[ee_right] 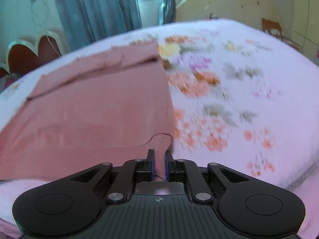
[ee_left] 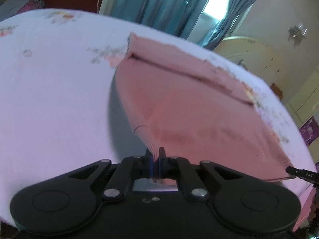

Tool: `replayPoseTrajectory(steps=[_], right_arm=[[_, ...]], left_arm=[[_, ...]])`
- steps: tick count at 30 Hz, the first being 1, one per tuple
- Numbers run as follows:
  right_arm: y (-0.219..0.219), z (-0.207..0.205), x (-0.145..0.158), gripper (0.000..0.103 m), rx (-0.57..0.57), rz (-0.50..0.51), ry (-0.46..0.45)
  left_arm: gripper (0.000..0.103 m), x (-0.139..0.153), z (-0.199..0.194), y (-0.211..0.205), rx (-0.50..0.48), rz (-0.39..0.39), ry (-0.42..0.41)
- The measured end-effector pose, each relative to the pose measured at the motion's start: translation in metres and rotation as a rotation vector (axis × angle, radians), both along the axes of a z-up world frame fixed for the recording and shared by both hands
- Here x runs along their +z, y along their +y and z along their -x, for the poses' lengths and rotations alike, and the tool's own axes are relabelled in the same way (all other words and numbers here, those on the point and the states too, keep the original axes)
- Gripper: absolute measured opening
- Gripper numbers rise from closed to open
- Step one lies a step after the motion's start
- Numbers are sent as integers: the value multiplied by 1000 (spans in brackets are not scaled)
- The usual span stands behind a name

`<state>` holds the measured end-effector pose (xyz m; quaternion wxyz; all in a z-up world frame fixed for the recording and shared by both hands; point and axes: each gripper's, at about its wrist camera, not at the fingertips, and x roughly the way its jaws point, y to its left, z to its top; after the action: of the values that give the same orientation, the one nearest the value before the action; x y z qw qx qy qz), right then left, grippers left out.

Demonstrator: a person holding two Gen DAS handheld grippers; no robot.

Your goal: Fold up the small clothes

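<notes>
- While my left wrist view catches the tip of my right gripper (ee_left: 299,172) at the pink garment's (ee_left: 189,107) far corner, my right wrist view shows none of my left gripper (ee_left: 155,153).
- Only my right view shows the orange flower print (ee_right: 199,83) on the bedsheet (ee_right: 249,59) beside the garment (ee_right: 95,103), which lies spread on the bed.
- My left fingers (ee_left: 148,155) are nearly closed, pinching a ribbed corner.
- My right gripper (ee_right: 159,155) is clamped on the ribbed hem.

Left gripper (ee_left: 155,153) and right gripper (ee_right: 159,155) both have fingers pinched nearly together.
</notes>
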<state>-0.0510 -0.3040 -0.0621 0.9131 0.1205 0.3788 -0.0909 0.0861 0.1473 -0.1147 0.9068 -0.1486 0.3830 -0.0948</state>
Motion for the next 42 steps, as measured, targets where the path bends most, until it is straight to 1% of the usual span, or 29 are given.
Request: replayPoseTrajectory(steps=[5,9,14,20,22,27,32,37,42], right_arm=[[-1,-11,35,9,5,-14,-95],[-8,-35,59,9,9,-38,-156],[-20,-86,75,9,28,-47,-213],[-33,-166,81,9,31,-56,-250],[-38,-190,80,9,32,-66,-254],[-50,-256,73,9,20,-78,-257],[-66,-318,61,9,-1,-99,-247],[-84,-375,38,9,-48,-177,-199],[-90,-418,12,9,-63,-190,-146]], left_arm=[[4,33,-19,-3,-10,29,-91],[4,52,-45,-3,1,61,-144],[4,69,-91,-9,22,57,-200],[4,81,-159,-12,55,84,-213],[4,81,-184,-14,64,90,-212],[4,80,-232,-16,88,88,-221],[4,78,-284,-19,139,72,-216],[4,62,-332,-23,184,52,-168],[4,42,-369,-28,207,13,-118]])
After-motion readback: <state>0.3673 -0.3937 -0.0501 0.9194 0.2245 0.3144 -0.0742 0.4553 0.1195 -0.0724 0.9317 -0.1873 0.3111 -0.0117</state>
